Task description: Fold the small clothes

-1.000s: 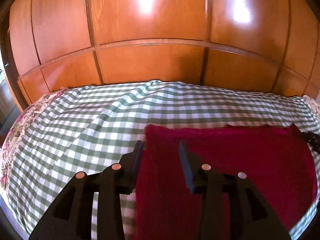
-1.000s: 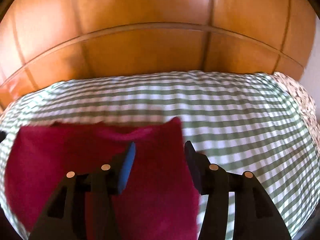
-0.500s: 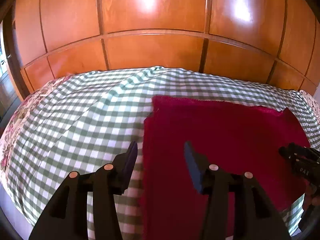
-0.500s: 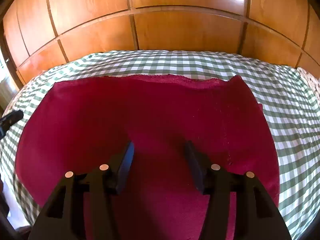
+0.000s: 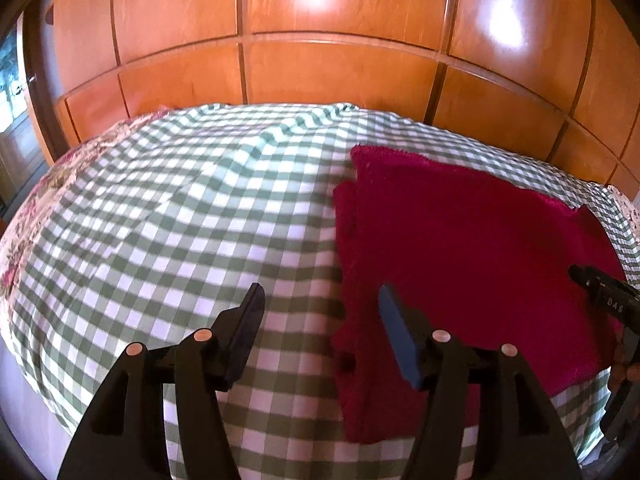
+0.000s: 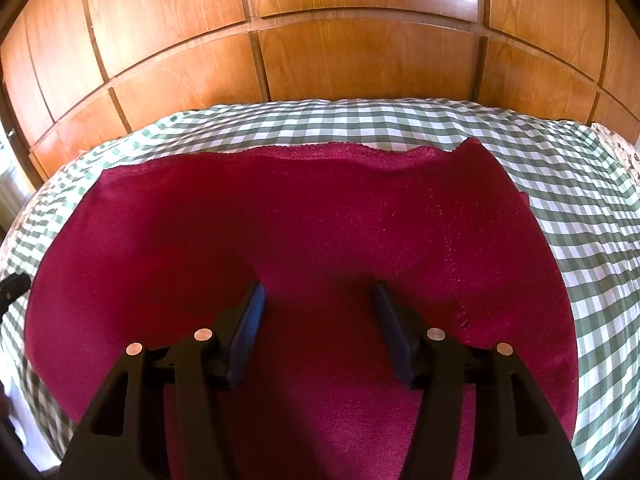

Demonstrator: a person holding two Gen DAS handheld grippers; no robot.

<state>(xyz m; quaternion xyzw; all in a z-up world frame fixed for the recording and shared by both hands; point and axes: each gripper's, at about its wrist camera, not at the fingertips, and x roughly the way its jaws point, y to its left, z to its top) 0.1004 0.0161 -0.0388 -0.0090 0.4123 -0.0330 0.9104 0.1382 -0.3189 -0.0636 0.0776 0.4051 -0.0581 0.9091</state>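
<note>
A dark red cloth (image 5: pixel 460 240) lies spread flat on the green-and-white checked bed cover (image 5: pixel 180 220). In the left wrist view my left gripper (image 5: pixel 320 300) is open and empty, held above the cloth's left edge, which shows a doubled layer. In the right wrist view the cloth (image 6: pixel 320 220) fills the middle, with its scalloped far hem toward the wall. My right gripper (image 6: pixel 318 292) is open and empty above the cloth's near part. The right gripper also shows at the right edge of the left wrist view (image 5: pixel 600 296).
A wooden panelled wall (image 5: pixel 320 60) stands right behind the bed. A floral cover (image 5: pixel 24 240) shows at the bed's left side and also at its right edge (image 6: pixel 620 148). The bed's near edge drops off at the bottom left.
Both grippers have pulled back and risen from the cloth, so more of it shows. The left gripper has shifted left, now straddling the cloth's left edge. Both stay open.
</note>
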